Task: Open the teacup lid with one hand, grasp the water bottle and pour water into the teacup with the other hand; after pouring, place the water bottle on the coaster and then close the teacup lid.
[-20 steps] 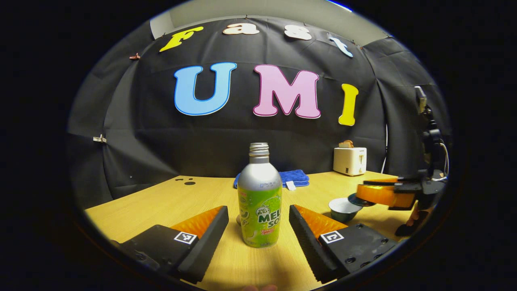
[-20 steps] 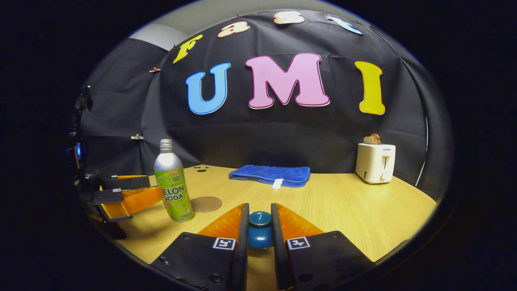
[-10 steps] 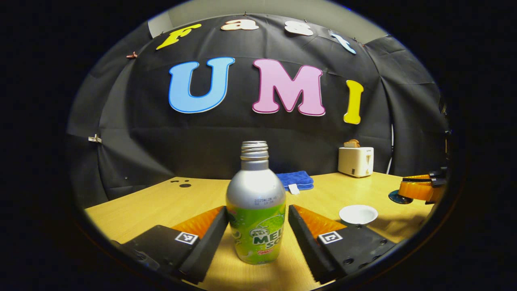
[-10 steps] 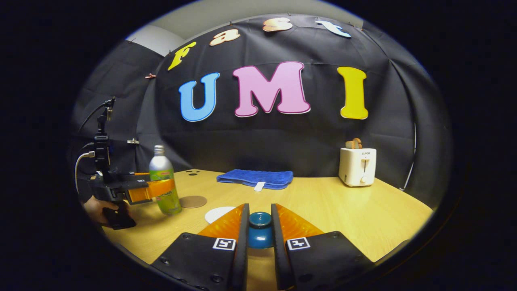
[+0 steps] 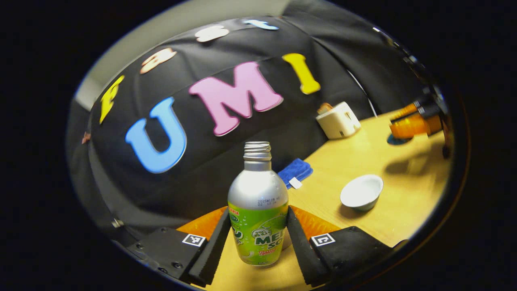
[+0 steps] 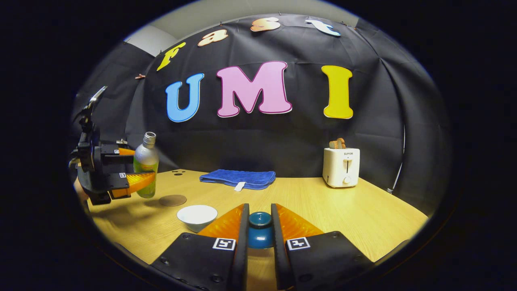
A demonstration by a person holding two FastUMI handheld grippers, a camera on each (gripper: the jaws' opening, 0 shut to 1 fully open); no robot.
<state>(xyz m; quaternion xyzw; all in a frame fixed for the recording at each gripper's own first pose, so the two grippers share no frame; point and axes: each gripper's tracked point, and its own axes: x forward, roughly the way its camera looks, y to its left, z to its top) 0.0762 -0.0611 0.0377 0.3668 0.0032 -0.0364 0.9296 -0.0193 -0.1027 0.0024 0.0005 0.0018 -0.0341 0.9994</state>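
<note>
Print noted on water bottle: green label with lettering, plus a small dark code line on the silver shoulder. Toaster: short dark brand word on its front. Square black-and-white coded markers, one per finger, on left gripper and right gripper. Cloth tag: too small to tell.

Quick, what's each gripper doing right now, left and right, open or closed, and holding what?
Left gripper: closed on the soda bottle, lifted and tilted.
Right gripper: closed on the blue teacup lid, held away from the open teacup.
</note>
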